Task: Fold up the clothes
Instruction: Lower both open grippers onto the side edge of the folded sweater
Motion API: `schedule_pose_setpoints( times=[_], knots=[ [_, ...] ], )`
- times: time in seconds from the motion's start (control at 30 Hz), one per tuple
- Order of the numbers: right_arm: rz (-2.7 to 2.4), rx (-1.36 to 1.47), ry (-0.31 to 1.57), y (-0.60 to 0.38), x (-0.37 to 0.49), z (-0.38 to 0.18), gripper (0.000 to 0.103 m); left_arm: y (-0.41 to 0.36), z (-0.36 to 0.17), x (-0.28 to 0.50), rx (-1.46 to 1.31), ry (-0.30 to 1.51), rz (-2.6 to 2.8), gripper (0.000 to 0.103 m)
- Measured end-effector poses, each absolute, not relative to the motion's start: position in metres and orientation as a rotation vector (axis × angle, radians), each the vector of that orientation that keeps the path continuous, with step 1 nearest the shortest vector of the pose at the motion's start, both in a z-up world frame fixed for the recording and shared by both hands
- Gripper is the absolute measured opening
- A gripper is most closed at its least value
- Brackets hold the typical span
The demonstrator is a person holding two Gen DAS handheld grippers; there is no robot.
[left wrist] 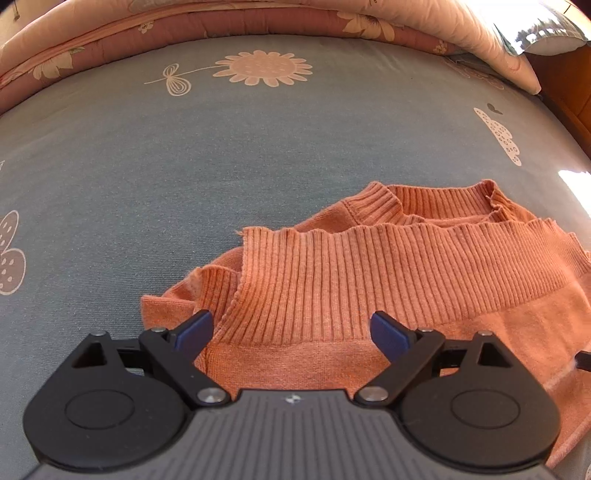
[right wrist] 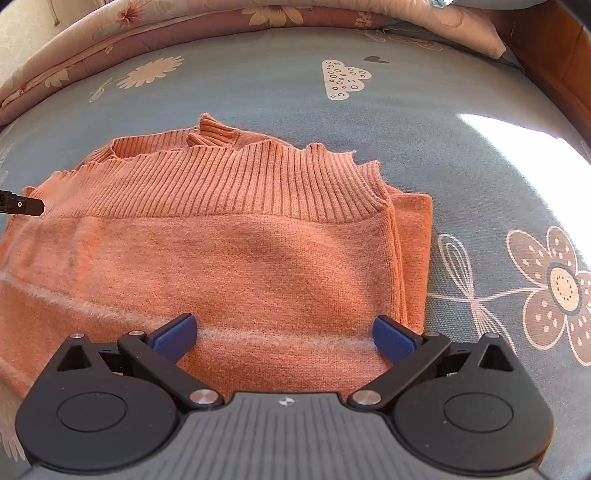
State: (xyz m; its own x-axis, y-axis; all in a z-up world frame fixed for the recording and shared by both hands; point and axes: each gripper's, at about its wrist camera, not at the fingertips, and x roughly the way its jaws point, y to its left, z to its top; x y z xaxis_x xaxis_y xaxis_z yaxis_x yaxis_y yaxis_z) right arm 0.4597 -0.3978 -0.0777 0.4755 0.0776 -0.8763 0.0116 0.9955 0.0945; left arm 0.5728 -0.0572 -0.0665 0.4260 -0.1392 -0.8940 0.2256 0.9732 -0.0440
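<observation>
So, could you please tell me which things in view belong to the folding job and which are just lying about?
Part of the job:
- orange sweater, folded on the bed
- left gripper, open
- right gripper, open

Just lying about:
- blue flowered bedsheet
- pink floral quilt at the far edge

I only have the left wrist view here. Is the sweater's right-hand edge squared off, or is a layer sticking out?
Observer: In the right wrist view a lower layer of the orange sweater sticks out past the top layer on the right.
Operator: Is the right gripper holding anything?
Observer: No, the right gripper is open above the knit, pads off the cloth.
Operator: Anything on the bed beside that edge?
Observer: Only the blue sheet, with a large brown flower print and a bright sun patch.
</observation>
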Motion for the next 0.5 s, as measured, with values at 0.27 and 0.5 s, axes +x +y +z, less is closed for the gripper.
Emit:
schedule_pose_setpoints(
  times=[0.27,0.5],
  knots=[
    [0.028,0.094,1.082,-0.396,0.462,-0.078,0.103,-0.073,-0.061,0.545,0.085,1.099,-0.285,0.092],
    [0.030,0.094,1.070,-0.396,0.459,-0.075,0.103,-0.026,-0.059,0.527,-0.008,1.105,-0.189,0.092]
  ],
)
